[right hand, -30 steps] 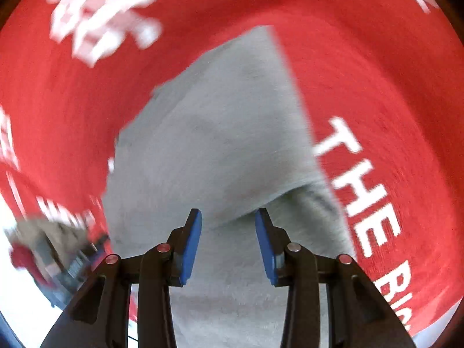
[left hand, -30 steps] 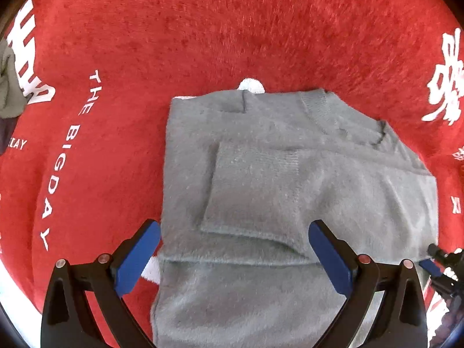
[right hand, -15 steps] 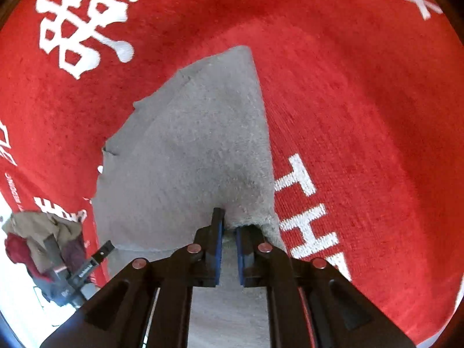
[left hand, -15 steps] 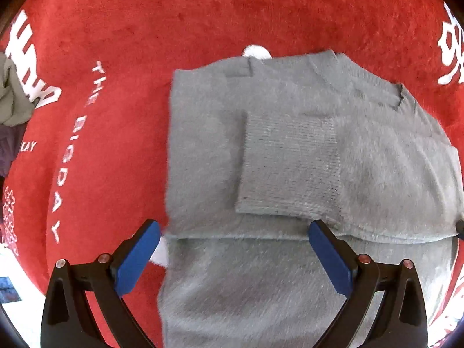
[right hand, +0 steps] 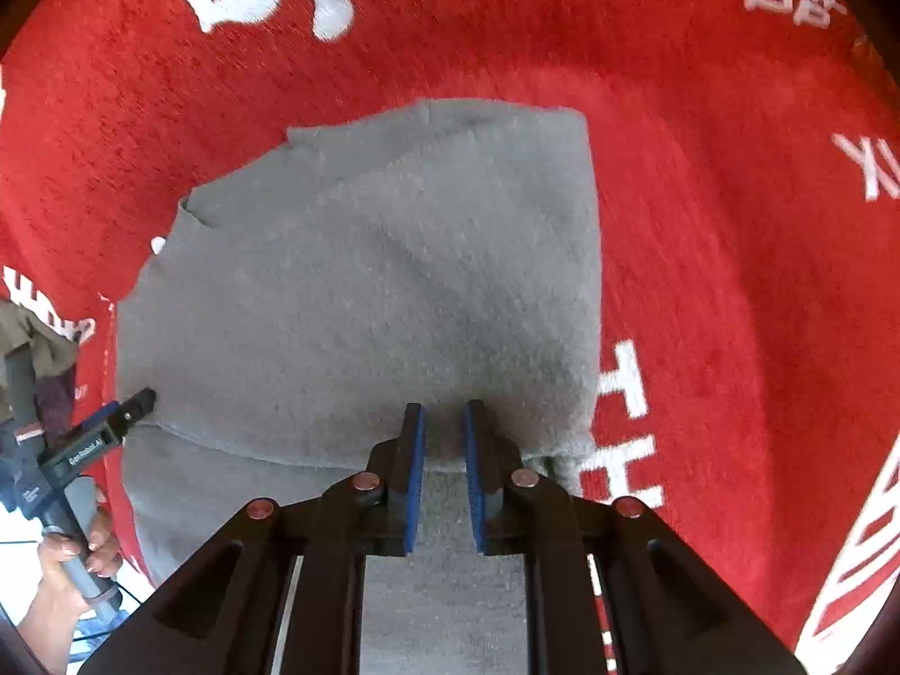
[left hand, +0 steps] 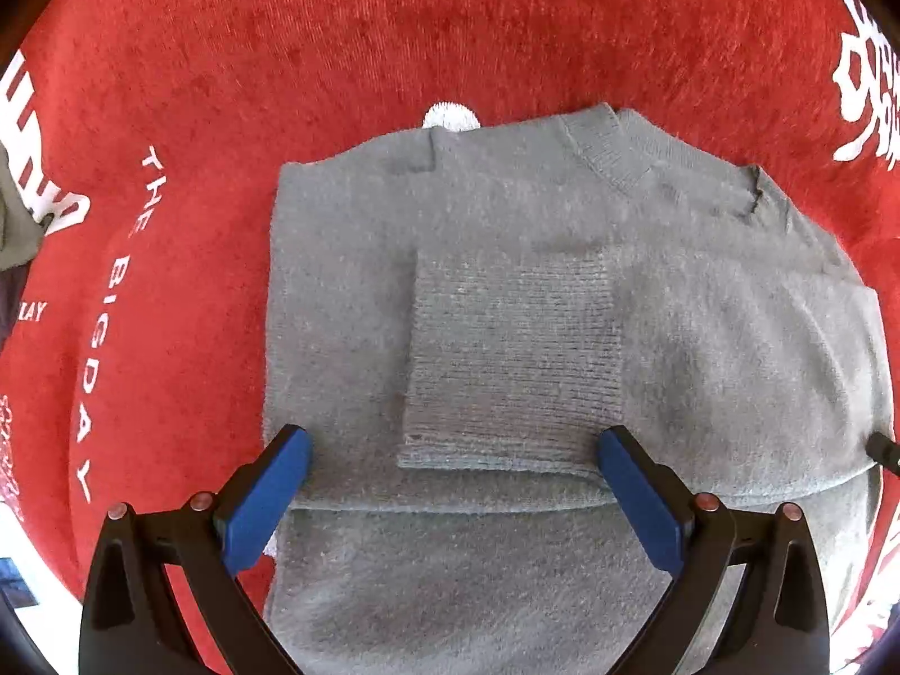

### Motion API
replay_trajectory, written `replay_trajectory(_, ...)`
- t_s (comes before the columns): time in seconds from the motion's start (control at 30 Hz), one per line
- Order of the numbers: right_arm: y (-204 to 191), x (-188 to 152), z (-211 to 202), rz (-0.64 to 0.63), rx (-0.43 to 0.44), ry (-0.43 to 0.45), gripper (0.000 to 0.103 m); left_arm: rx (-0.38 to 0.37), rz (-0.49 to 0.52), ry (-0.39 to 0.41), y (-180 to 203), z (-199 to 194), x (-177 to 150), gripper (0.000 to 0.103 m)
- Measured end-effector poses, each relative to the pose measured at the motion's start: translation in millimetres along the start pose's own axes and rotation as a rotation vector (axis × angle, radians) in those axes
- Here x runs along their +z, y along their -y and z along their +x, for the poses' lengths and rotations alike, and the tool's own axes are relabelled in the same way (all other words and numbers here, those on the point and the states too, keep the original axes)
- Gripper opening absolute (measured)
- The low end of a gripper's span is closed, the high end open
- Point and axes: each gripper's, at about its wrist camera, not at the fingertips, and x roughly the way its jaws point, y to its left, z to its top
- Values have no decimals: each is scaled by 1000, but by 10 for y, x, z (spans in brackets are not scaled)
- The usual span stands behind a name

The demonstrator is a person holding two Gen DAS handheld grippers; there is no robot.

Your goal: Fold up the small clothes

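- Now the right gripper [right hand: 444, 478] shows only a narrow gap between its blue pads, where half a second ago they were pinched on the folded edge; it looks to have just let go, and whether any knit is still nipped I cannot tell.
- Meanwhile the left gripper [left hand: 450, 500] gapes wide and holds nothing, its fingers straddling the folded edge at 6 o'clock as they did a second ago.
- Outward from it, the grey sweater [left hand: 562, 309] lies flat on the red cloth [left hand: 450, 28], now more squarely centred, neckband at 12 to 1 o'clock and the ribbed cuff [left hand: 512, 360] laid across the body at centre.
- By my reading, the sleeve fold has settled and the lower body, toward 6 o'clock, is yet to be folded up.
- No basket or bin is in view; only a heap of other garments [right hand: 34, 349] at 9 o'clock in the right view.
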Motion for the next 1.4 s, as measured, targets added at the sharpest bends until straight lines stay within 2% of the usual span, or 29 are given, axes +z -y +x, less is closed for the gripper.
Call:
replay_trajectory(0.1,43,-42,-88,2,-9,-3,15,-25,-15,-24,-47,47,17,103)
replay_trajectory(0.17,0,-49,-120,4,-6,-14,17,-6,-7,-35,-38,15,36,103)
replay_trajectory(0.23,-11,-91,-208,-3,-1,-17,24,7,3,-39,-12,-57,21,103)
replay_trajectory(0.3,7,-149,-301,-1,2,-23,43,4,12,-53,37,-146,-25,103)
replay_trajectory(0.33,3,-182,-333,3,7,-30,45,2,13,-57,47,-195,-65,103)
replay_trajectory(0.63,-9,-525,-465,28,20,-137,53,-16,42,-142,252,-540,-532,103)
replay_trajectory(1.07,28,-785,-278,3,36,-238,55,-46,92,-250,804,-486,-964,103)
replay_trajectory(1.23,74,-889,-242,-35,45,-260,55,-13,114,-248,922,-414,-1074,103)
replay_trajectory(1.4,98,-931,-260,-96,88,-265,57,-25,102,-256,999,-559,-1166,103)
